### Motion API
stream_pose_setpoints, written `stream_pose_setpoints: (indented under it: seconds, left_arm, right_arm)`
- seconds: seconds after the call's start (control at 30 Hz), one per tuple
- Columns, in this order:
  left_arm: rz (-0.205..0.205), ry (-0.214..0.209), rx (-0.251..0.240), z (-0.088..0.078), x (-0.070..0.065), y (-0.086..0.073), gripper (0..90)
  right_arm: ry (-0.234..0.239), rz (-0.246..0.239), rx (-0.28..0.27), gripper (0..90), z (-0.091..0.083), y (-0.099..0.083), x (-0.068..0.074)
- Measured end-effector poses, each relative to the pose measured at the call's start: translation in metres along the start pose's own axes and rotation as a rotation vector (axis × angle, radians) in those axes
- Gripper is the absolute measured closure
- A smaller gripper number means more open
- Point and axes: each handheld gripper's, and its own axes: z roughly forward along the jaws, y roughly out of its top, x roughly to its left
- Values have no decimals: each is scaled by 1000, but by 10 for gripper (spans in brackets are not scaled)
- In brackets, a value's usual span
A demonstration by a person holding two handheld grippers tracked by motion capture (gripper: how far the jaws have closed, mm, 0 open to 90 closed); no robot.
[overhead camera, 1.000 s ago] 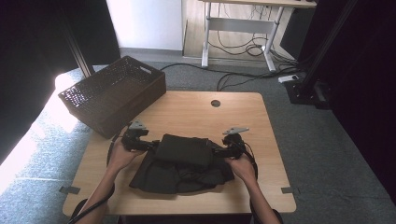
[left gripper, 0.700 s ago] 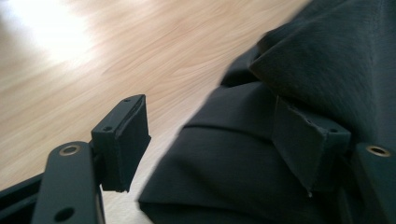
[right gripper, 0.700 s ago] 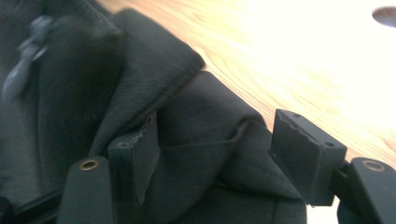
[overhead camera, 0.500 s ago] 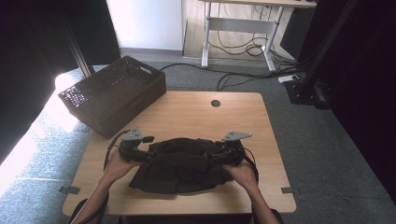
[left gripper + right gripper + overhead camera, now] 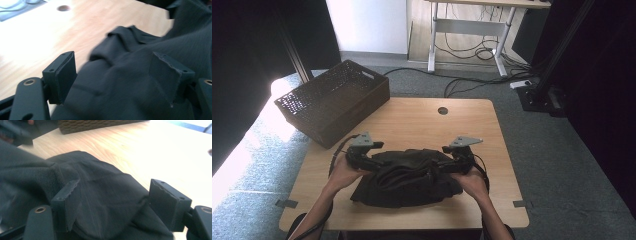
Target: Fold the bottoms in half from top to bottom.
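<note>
A black garment lies crumpled on the near half of the wooden table. My left gripper grips its left end and my right gripper its right end, and a thick fold hangs lifted between them. In the left gripper view the dark cloth fills the gap between the gripper's wide-set jaws. In the right gripper view a bulge of cloth sits between the gripper's jaws. Both pairs of jaws have just been opening a little, with the cloth still between them.
A dark woven basket overhangs the table's far left corner. A round cable hole sits near the far edge. Beyond the table are cables on grey carpet and a desk frame.
Both hands have risen slightly with the garment's upper edge. The folded bundle between them has stretched into a raised band.
</note>
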Motion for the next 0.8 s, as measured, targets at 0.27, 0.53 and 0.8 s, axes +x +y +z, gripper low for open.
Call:
stream_pose_setpoints:
  seconds: [0.27,0.53,0.8]
  left_arm:
    - [36,16,80,12,-31,-33,187]
    - [25,34,87,18,-44,-55,187]
    - [30,41,88,20,-45,-57,187]
  right_arm:
    - [76,-2,36,244,7,-32,20]
    - [64,-9,66,245,-6,-56,26]
    - [40,-47,42,236,-10,-13,25]
